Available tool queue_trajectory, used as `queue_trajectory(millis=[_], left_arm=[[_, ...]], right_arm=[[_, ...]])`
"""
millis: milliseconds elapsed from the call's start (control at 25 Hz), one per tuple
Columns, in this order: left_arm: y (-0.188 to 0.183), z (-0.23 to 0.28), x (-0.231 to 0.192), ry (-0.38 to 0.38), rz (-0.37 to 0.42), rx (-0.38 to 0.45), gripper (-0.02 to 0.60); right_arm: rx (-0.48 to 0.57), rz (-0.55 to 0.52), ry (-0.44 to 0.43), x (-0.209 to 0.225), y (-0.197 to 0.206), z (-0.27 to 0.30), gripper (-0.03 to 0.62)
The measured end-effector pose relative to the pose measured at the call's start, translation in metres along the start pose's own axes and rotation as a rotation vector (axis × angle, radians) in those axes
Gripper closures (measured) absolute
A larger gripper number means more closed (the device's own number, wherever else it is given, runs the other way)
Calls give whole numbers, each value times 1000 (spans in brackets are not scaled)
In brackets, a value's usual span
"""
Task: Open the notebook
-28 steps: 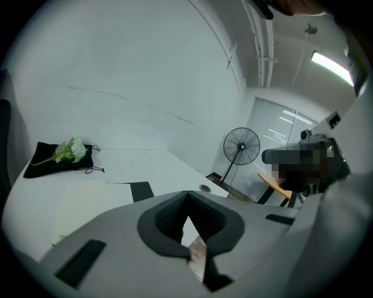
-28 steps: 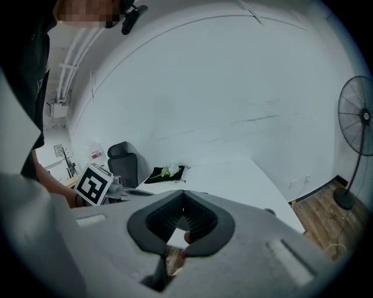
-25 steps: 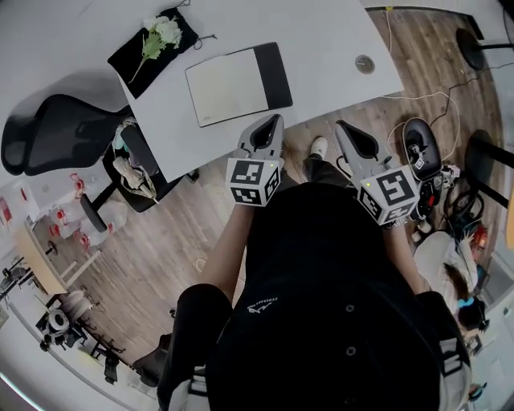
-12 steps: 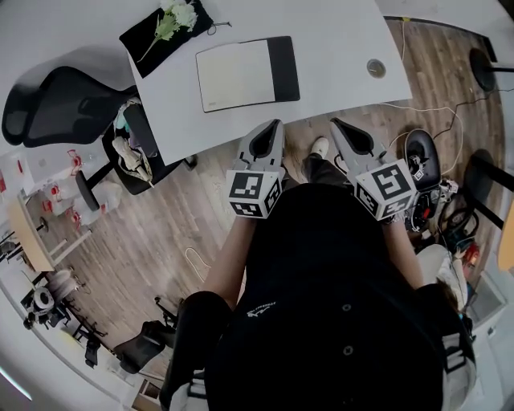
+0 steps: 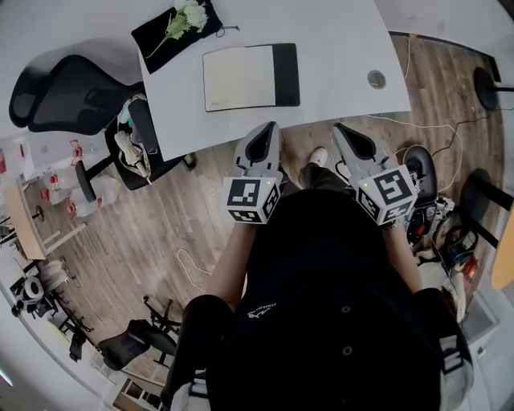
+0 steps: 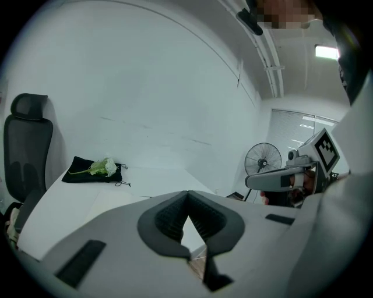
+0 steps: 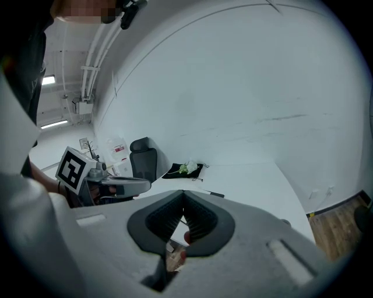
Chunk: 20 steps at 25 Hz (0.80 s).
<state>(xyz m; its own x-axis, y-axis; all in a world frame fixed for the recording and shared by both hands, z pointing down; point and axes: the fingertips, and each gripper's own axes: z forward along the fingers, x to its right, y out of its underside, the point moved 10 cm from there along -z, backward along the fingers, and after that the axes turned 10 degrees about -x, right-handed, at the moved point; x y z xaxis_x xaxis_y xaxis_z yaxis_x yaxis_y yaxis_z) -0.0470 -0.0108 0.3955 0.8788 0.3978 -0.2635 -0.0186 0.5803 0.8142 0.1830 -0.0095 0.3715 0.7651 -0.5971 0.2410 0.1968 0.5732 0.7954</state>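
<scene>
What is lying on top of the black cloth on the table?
A white flower with a green stem lies on the black cloth. Whatever is under the cloth cannot be seen.

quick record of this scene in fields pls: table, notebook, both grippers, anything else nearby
surface: white table
task object: white-and-black rectangular notebook, lying flat, untouched
extras: white flower on black cloth, left of and beyond the notebook
seat: black office chair, left of table
left gripper: fingers together, empty, short of notebook
right gripper: fingers together, empty, beside the left
</scene>
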Motion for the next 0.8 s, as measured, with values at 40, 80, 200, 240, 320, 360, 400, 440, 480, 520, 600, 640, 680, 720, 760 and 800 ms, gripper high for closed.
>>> queue_trajectory(millis=[40, 80, 200, 240, 320, 360, 400, 440, 480, 520, 600, 640, 680, 720, 760, 800], left_arm=[[-3, -1, 2, -6, -1, 14, 575], [-5, -2, 4, -12, 1, 27, 575], [-13, -6, 13, -29, 15, 65, 575], [-15, -7, 16, -34, 19, 75, 575], [-18, -9, 23, -43, 21, 94, 575], [-19, -9, 26, -45, 20, 104, 575], [-21, -10, 30, -45, 18, 115, 575], [-23, -10, 34, -45, 18, 126, 575], [-26, -11, 38, -45, 21, 136, 575], [-28, -13, 42, -45, 27, 146, 575], [-34, -16, 48, -48, 47, 164, 575], [-36, -18, 51, -51, 55, 173, 575], [-39, -20, 52, -54, 59, 182, 575], [-42, -23, 54, -57, 60, 192, 575], [-45, -26, 55, -59, 60, 203, 575], [-49, -28, 56, -63, 61, 214, 575]], right_arm=[[7, -3, -1, 2, -1, -3, 589], [14, -6, -1, 3, -2, -5, 589], [37, -18, 0, 8, -6, -13, 589], [46, -21, 1, 10, -7, -15, 589], [60, -24, 5, 13, -8, -22, 589], [68, -25, 8, 14, -9, -25, 589], [75, -27, 11, 16, -9, -29, 589], [82, -29, 13, 17, -10, -32, 589], [89, -31, 16, 18, -11, -36, 589], [97, -34, 18, 18, -13, -40, 589], [114, -43, 18, 18, -17, -47, 589], [124, -49, 16, 18, -19, -50, 589], [133, -55, 14, 17, -21, -53, 589], [143, -60, 13, 15, -23, -55, 589], [153, -64, 13, 15, -25, -58, 589], [163, -68, 14, 15, -28, -60, 589]])
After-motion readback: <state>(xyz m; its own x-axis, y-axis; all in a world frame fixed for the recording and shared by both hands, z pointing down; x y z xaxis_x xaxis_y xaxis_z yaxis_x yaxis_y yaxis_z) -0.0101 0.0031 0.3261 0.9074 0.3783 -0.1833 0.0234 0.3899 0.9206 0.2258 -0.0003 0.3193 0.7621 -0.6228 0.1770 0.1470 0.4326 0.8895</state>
